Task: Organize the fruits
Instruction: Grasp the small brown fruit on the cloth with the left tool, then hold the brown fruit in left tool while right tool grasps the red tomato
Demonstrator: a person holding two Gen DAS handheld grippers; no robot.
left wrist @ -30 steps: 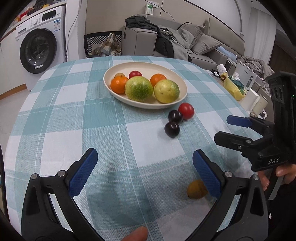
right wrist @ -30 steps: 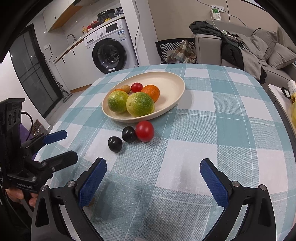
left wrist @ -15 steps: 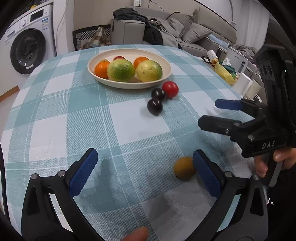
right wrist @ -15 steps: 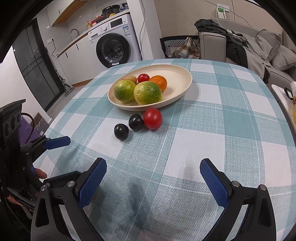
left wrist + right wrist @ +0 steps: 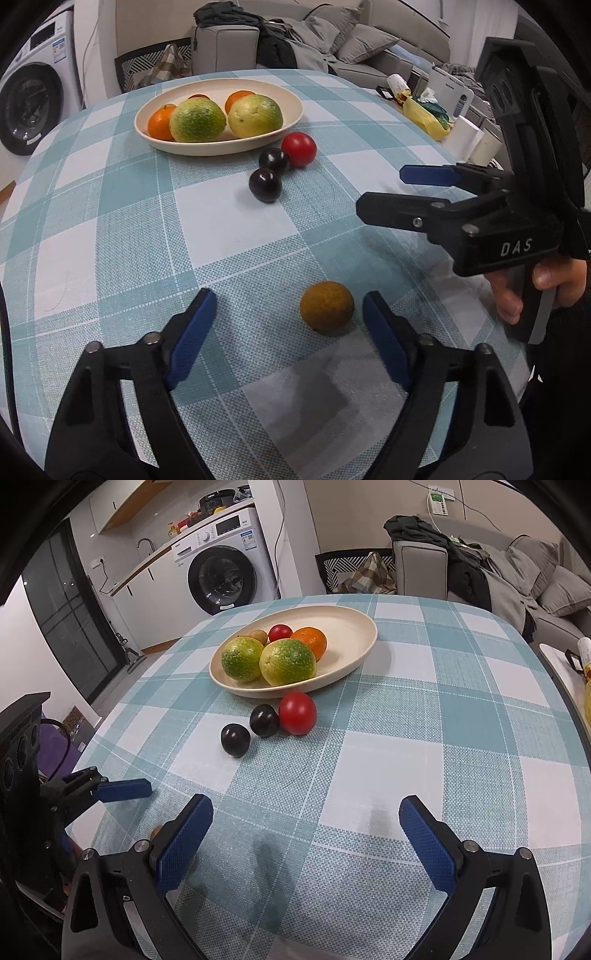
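Near the table's front edge, the left gripper point(image 5: 290, 317), closing but untouching, brackets a brown fruit point(image 5: 326, 307); the right gripper point(image 5: 306, 823) gapes empty.

A woven cloth point(image 5: 229, 236) with a coarse, matt weave covers the counter. The bowl point(image 5: 288, 110) looks smooth and matt, like plastic or glazed ware. Both dark plums point(image 5: 265, 184) and the red fruit point(image 5: 299, 149) are glossy; the near brown fruit point(image 5: 327, 306) is dull and rough. The left hand-held gripper point(image 5: 290, 328) is matt black plastic with metal rivets and textured blue pads point(image 5: 386, 343).
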